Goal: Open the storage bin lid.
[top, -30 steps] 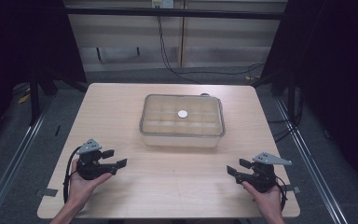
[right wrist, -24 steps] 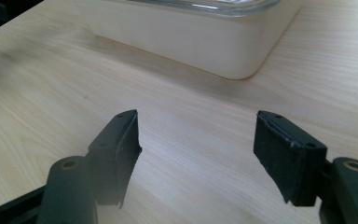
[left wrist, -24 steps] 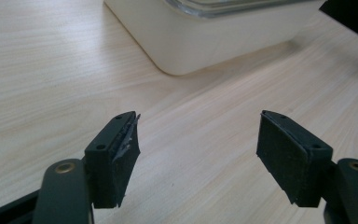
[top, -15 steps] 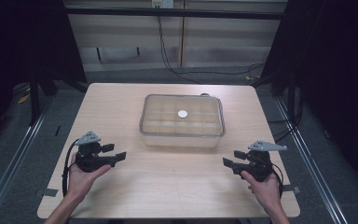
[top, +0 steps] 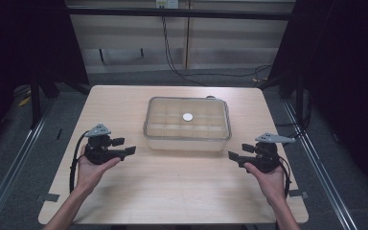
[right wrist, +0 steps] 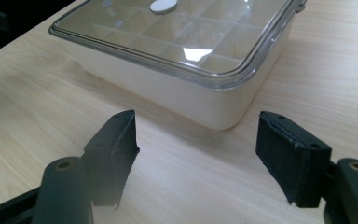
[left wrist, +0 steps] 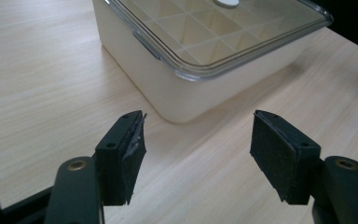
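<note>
Flanking the box (top: 187,123) at frame centre, long axis left-right, left gripper (top: 124,149) and right gripper (top: 235,156) are seen equally near, jaws apart and empty, left's just narrowing, right's just widening.

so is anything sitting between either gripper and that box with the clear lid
Nothing visible. Only bare light wooden table lies between the left gripper, the right gripper and the cream rectangular plastic box with the clear lid. Both sets of fingers are apart and hold nothing.
</note>
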`<state>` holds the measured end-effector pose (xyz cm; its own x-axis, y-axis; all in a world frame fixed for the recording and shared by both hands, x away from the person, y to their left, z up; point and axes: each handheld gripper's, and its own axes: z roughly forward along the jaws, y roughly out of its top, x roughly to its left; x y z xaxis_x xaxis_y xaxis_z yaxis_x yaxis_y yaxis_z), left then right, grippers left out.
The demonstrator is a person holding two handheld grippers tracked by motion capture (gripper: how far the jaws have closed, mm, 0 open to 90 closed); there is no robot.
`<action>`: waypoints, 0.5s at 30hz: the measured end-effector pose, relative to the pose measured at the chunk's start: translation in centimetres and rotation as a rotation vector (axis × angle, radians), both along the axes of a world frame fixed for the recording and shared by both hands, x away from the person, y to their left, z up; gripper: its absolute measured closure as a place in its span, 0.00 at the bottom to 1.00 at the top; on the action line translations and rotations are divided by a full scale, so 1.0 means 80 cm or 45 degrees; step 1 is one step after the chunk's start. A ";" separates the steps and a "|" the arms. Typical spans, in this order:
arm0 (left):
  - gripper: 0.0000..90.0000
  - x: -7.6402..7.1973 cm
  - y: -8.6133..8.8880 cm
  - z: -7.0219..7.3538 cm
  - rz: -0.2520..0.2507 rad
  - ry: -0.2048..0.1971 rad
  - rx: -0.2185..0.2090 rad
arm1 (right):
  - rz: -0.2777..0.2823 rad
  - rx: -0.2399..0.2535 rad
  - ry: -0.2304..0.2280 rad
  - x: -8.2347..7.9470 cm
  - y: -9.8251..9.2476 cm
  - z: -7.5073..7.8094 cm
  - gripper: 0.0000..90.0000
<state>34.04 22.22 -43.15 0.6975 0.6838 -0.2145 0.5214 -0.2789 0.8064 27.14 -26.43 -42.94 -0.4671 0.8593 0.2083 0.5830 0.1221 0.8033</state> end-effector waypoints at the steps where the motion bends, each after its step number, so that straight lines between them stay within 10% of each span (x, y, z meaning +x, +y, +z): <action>1: 0.39 0.002 -0.001 0.001 -0.011 0.007 -0.008 | 0.013 0.005 0.000 0.002 -0.001 0.001 0.33; 15: 0.42 0.026 -0.008 0.013 -0.015 -0.017 0.016 | 0.038 -0.018 0.020 0.046 0.001 0.018 0.23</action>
<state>36.12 21.57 -42.13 0.7082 0.6781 -0.1965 0.5073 -0.2951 0.8097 30.85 -26.34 -41.51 -0.4894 0.8479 0.2037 0.5912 0.1509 0.7923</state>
